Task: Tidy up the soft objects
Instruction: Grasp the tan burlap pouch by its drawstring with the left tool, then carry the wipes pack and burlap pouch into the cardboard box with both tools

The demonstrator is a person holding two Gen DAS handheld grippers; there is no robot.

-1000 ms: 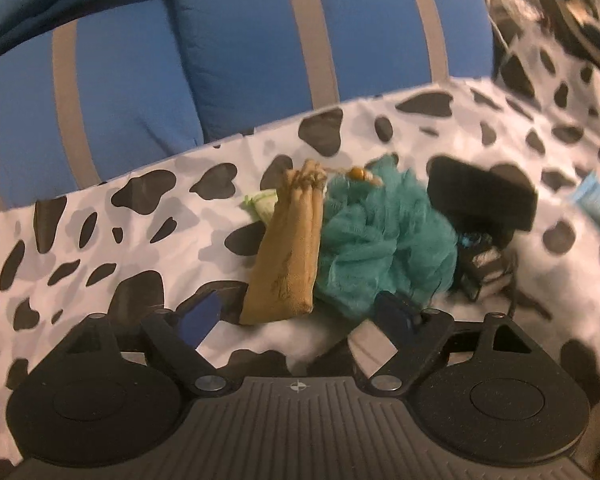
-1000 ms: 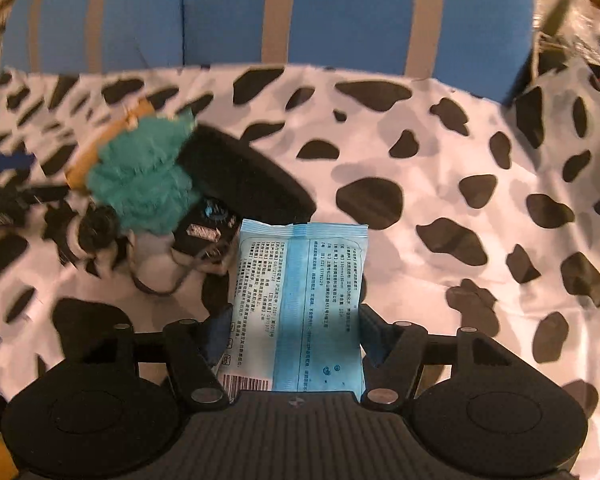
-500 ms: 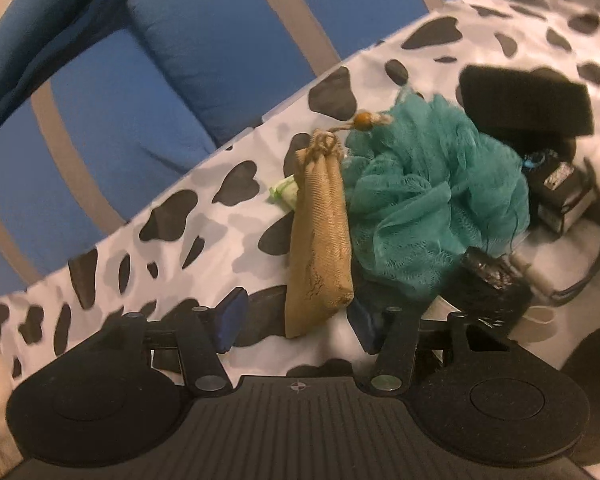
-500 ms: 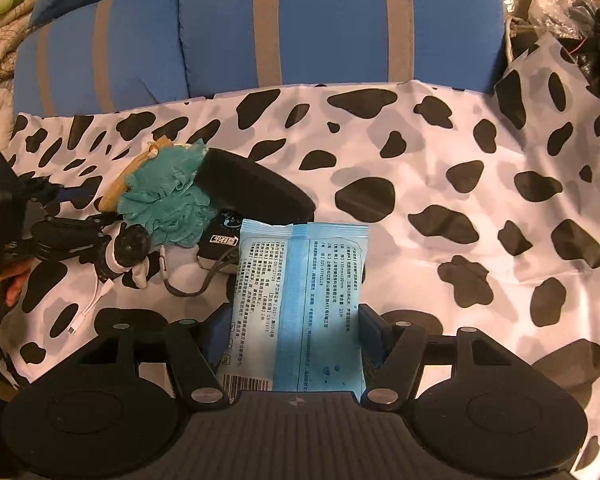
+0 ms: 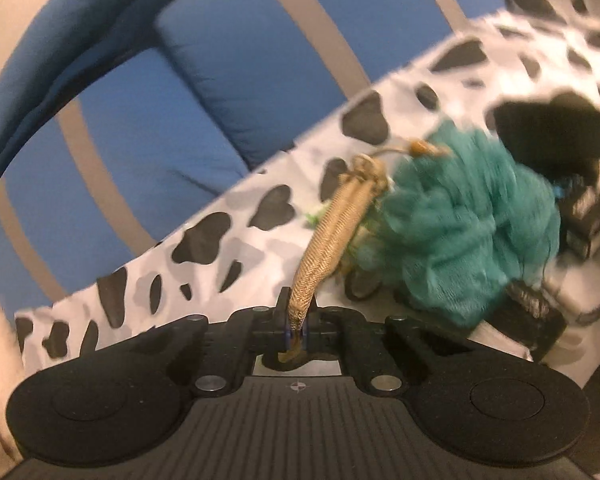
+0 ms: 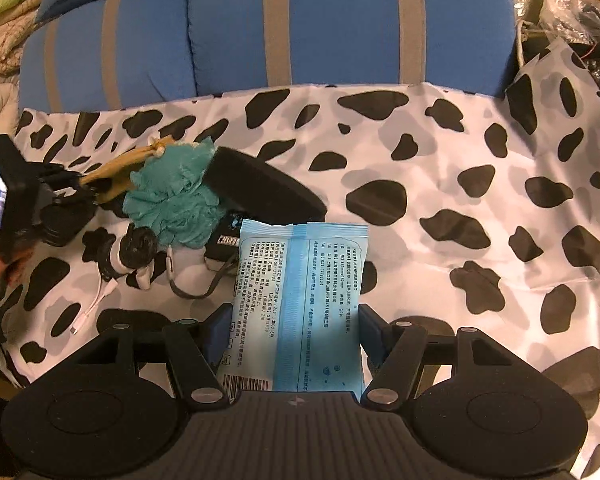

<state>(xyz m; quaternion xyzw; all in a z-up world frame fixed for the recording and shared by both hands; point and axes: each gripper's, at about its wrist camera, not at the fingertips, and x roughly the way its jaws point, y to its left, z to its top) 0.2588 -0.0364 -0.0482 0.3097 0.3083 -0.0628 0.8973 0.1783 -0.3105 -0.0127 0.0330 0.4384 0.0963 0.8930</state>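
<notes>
Tan woven pouch [image 5: 336, 236] lifted slantwise beside the teal mesh pouf [image 5: 464, 220].

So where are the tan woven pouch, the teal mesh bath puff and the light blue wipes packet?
Tan woven pouch [image 5: 334, 236]: left wrist view, mid-body.
Teal mesh bath puff [image 5: 460, 220]: left wrist view, centre.
Light blue wipes packet [image 6: 300, 300]: right wrist view, middle seam.

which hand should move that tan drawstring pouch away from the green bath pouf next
Left, probably. The left gripper is shut on the tan pouch's bottom end, beside the green pouf. The right gripper holds the blue wipes pack.
</notes>
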